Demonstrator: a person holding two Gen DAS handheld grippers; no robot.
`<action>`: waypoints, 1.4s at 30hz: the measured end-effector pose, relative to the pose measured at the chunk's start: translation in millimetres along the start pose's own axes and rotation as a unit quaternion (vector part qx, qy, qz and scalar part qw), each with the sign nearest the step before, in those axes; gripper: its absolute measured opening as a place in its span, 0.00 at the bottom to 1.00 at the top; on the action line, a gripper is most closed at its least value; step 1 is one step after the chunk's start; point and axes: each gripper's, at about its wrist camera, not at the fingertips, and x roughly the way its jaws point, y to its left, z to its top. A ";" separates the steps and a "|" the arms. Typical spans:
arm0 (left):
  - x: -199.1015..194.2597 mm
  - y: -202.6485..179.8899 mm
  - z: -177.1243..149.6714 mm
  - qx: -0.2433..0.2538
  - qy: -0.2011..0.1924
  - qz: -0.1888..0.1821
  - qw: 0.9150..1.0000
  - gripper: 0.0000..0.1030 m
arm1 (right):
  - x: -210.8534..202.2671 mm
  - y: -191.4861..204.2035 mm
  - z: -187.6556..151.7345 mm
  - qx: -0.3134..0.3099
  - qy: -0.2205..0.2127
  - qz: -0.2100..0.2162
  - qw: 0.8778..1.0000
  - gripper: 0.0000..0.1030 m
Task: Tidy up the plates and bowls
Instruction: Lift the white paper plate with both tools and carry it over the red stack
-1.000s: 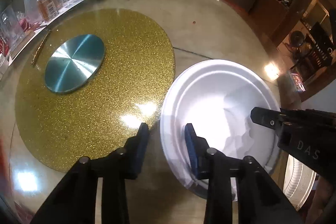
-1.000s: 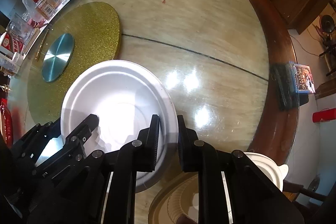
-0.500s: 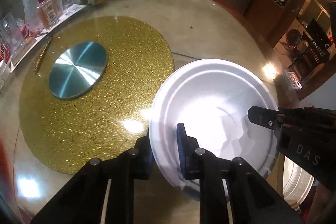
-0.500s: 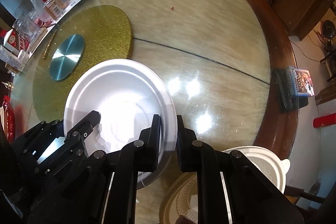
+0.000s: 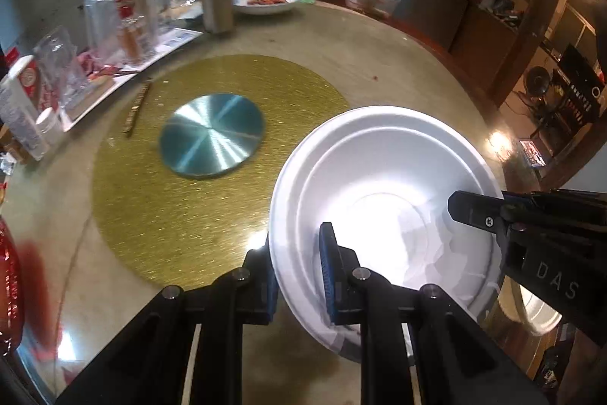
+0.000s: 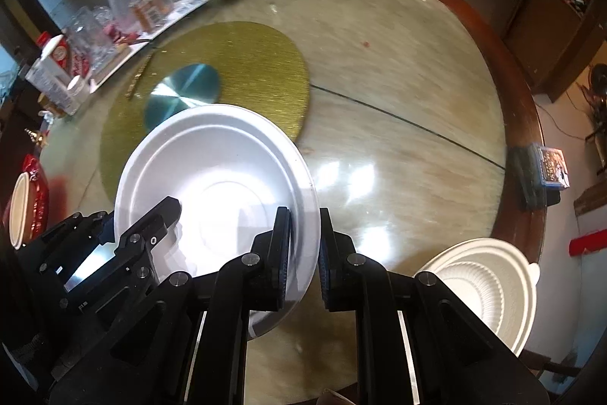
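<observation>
We hold the white plate [image 5: 383,200] lifted above the round marble table [image 6: 398,82] by both rims: left gripper [image 5: 297,272] clenched on its left rim, right gripper [image 6: 305,253] pinching the right. We should keep it level and move together. A gold turntable [image 5: 197,185] lies left, a ribbed bowl [image 6: 481,287] right.
</observation>
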 end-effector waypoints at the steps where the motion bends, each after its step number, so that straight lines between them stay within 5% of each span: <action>1: -3.1 3.6 -1.6 -0.002 -0.002 0.003 1.000 0.17 | -2.4 7.5 -1.4 -0.005 -0.003 0.001 1.000 0.12; 23: -76.5 139.2 -44.6 -0.079 -0.055 0.072 0.993 0.17 | -22.2 183.9 -18.6 -0.114 -0.035 0.038 0.992 0.12; 42: -112.4 226.6 -85.2 -0.131 -0.071 0.119 0.982 0.18 | -20.8 287.6 -36.9 -0.182 -0.044 0.074 0.979 0.12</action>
